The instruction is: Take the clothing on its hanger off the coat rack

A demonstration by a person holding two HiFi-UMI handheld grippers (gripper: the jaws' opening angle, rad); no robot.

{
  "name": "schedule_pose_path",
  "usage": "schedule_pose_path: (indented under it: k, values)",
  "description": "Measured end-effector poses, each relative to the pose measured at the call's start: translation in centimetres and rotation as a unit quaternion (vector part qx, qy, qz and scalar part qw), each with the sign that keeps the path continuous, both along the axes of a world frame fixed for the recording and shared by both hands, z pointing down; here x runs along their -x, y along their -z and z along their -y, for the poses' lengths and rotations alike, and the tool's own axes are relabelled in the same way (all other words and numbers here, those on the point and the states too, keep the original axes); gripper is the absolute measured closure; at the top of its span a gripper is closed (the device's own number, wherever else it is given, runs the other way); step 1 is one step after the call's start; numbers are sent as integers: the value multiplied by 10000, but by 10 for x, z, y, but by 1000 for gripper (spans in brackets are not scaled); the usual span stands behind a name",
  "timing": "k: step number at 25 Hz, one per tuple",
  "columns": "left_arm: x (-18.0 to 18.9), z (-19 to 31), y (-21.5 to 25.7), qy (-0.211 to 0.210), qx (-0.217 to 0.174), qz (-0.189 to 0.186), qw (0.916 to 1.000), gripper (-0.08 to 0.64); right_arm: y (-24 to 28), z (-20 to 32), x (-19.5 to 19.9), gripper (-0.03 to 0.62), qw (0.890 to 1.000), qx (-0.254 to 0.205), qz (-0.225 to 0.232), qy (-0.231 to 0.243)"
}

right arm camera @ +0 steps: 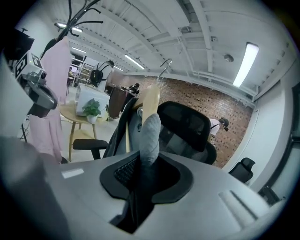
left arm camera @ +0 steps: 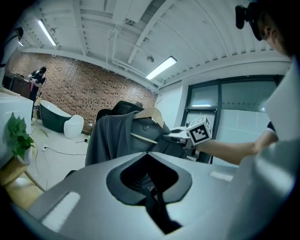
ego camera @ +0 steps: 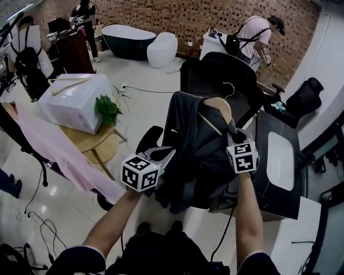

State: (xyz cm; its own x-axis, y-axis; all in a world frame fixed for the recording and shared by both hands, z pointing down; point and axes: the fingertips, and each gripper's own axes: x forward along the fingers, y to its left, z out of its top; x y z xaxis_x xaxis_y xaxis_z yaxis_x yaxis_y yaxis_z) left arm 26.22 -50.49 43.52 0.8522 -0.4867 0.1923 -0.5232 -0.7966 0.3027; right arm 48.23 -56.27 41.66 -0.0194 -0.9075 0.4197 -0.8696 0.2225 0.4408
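A dark grey garment (ego camera: pixel 188 145) hangs on a wooden hanger (ego camera: pixel 217 107) in the air in front of a black office chair (ego camera: pixel 226 72). The hanger's metal hook (ego camera: pixel 230 88) rests on nothing. My right gripper (ego camera: pixel 235 138) is shut on the garment's shoulder (right arm camera: pixel 149 133) over the hanger's end (right arm camera: pixel 150 101). My left gripper (ego camera: pixel 161 156) is at the garment's left edge; its jaws sit in a dark slot and I cannot make out their state. In the left gripper view the garment (left arm camera: pixel 115 138) and the right gripper (left arm camera: pixel 180 134) lie ahead. The black coat rack (right arm camera: pixel 79 11) stands to the left with a pink garment (right arm camera: pixel 54 93) on it.
A round wooden table (ego camera: pixel 88 142) at the left carries a white box (ego camera: pixel 75 99) and a small plant (ego camera: pixel 107 110). The pink garment (ego camera: pixel 54 145) hangs beside it. A dark desk (ego camera: pixel 279 161) stands at the right. Several people are at the back wall. Cables (ego camera: pixel 32 215) lie on the floor.
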Motion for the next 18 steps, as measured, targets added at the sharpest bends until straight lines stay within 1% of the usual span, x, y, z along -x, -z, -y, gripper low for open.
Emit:
schedule_pose_path:
  k: [5, 9, 18]
  values:
    - [12, -5, -24, 124, 244, 108, 9996, 549, -41, 7, 15, 551, 9989, 342, 299, 140]
    - [19, -8, -42, 197, 445, 144, 9987, 549, -70, 12, 24, 551, 9972, 581, 445, 181]
    - [25, -20, -71, 436, 803, 155, 9957, 549, -135, 23, 39, 552, 9888, 1124, 962, 196]
